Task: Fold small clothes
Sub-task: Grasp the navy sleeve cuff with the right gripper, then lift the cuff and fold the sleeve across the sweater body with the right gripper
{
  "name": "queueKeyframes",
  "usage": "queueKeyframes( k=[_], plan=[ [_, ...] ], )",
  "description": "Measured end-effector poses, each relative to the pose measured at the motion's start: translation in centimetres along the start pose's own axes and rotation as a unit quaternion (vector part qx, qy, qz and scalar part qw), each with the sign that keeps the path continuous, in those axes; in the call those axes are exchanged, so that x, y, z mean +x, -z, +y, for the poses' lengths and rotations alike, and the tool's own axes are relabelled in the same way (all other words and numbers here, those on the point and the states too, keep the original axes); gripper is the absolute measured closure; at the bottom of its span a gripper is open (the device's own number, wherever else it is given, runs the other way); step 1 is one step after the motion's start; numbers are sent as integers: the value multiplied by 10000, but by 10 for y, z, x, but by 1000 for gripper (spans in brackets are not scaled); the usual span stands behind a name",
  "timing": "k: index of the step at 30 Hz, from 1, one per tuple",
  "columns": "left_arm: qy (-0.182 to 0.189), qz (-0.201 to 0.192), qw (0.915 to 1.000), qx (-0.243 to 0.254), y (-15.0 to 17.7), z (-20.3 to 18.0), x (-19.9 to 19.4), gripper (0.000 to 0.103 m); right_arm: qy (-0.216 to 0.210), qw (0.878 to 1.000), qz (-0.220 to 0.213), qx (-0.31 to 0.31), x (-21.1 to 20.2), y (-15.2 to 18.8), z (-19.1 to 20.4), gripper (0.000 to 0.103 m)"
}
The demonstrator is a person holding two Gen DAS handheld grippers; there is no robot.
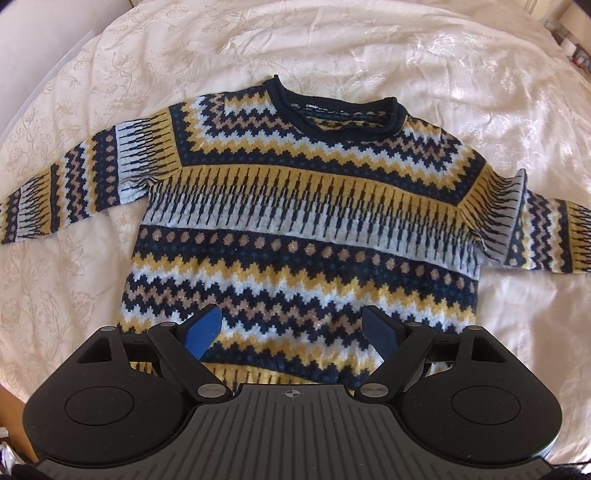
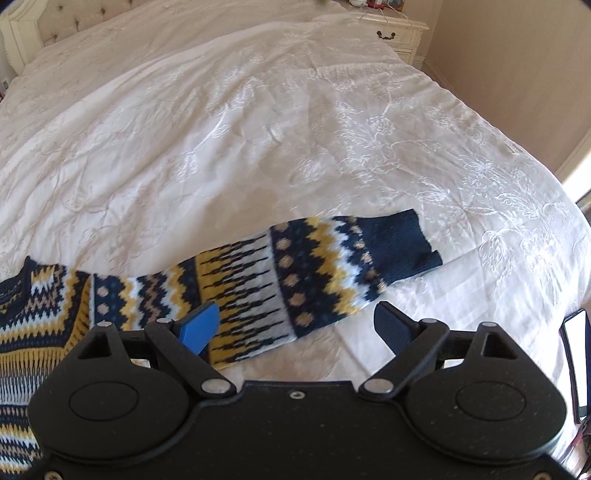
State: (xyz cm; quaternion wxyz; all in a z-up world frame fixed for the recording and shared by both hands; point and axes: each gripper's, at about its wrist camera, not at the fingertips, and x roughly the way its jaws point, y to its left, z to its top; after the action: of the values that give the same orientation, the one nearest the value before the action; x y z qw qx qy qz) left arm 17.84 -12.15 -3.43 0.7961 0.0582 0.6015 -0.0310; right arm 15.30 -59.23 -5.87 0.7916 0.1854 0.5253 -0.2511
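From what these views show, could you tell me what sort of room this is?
Most likely a bedroom: the sweater lies on a bed's cream embroidered bedspread, with a tufted headboard and a nightstand behind.

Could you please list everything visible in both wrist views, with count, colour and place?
Patterned knit sweater: one, navy, mustard, pale blue and tan; spread flat, front up, on the bed, both sleeves out.
Sweater's sleeve with navy cuff: one, stretched sideways on the bedspread ahead of the right tool.
Embroidered satin bedspread: one, cream-white; covers the whole bed.
Tufted headboard: one, cream; far end of the bed.
Bedside cabinet: one, cream, dark handle; beside the bed's far corner.
Left tool: one, black, blue pads; open, above the sweater's hem.
Right tool: one, black, blue pads; open, over the sleeve.
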Motion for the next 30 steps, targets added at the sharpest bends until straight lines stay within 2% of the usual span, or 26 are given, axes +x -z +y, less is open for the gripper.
queueKeyframes(
  k=[4,13,15,18,19,20,22,30],
  plan=[
    [-85,14,10000,-15,-1,-13,1,20,14,9994,189,280,15,-12,-28,15],
    [-241,-16,9996,121,-4,-32,-2,20,-435,9901,638,1176,58,-7,-69,35],
    [-275,-24,9995,168,-4,-34,-2,20,-527,9873,580,1383,62,-4,-71,36],
    [-313,-4,9993,214,-1,-35,-3,20,-672,9842,386,1593,64,-3,-74,46],
    [-315,-4,9993,214,-1,-34,-3,20,-726,9839,332,1601,64,-4,-73,56],
    [-316,2,9993,215,0,-33,-3,20,-776,9840,259,1584,63,-4,-73,71],
    [-313,14,9992,230,3,-31,-3,20,-745,9851,155,1543,61,-4,-70,90],
    [-228,-115,9994,213,3,-22,-6,20,-351,9928,-328,1096,17,-5,-68,94]
  ],
)
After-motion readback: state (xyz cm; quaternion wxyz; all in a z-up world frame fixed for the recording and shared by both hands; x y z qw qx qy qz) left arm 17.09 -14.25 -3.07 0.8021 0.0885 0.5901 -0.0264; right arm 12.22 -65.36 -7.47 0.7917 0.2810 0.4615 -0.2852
